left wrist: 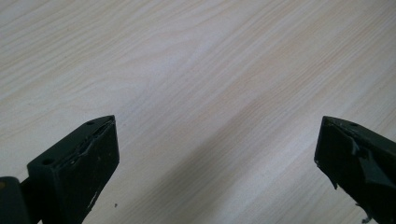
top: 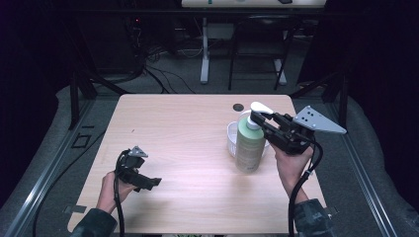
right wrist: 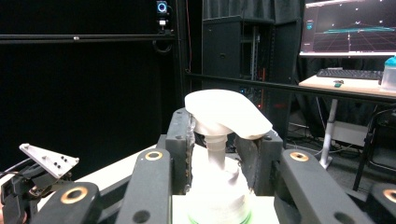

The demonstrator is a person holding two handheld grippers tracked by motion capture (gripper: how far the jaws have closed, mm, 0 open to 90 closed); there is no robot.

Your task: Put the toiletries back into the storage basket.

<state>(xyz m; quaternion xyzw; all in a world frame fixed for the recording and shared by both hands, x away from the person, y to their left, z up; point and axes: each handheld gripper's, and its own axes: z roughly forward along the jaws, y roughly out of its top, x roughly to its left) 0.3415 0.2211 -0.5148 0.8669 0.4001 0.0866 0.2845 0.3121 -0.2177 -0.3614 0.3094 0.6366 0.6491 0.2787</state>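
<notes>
A tall pale-green plastic pump bottle (top: 250,145) with a white dispenser head (top: 260,108) stands upright right of centre in the high view, on the light wood-grain surface (top: 178,138). Just behind it sits a small clear plastic cup (top: 231,138); whether the two touch cannot be told.

The right hand-held gripper (top: 257,120) comes in level from the right of the frame and is closed on the bottle's narrow white neck, just under the spout; in the right gripper view the black jaws flank the stem (right wrist: 215,151) on both sides.

The left hand-held gripper (top: 154,182) rests low at the lower left, well apart from the bottle, its jaws spread wide over bare wood with nothing between them.

The bottle is probably rigid but smooth and fairly slippery, and top-heavy to steer from so high a hold. The neck is a thin, moving part, so it may pivot or press down; the broad body would likely give a steadier hold.
</notes>
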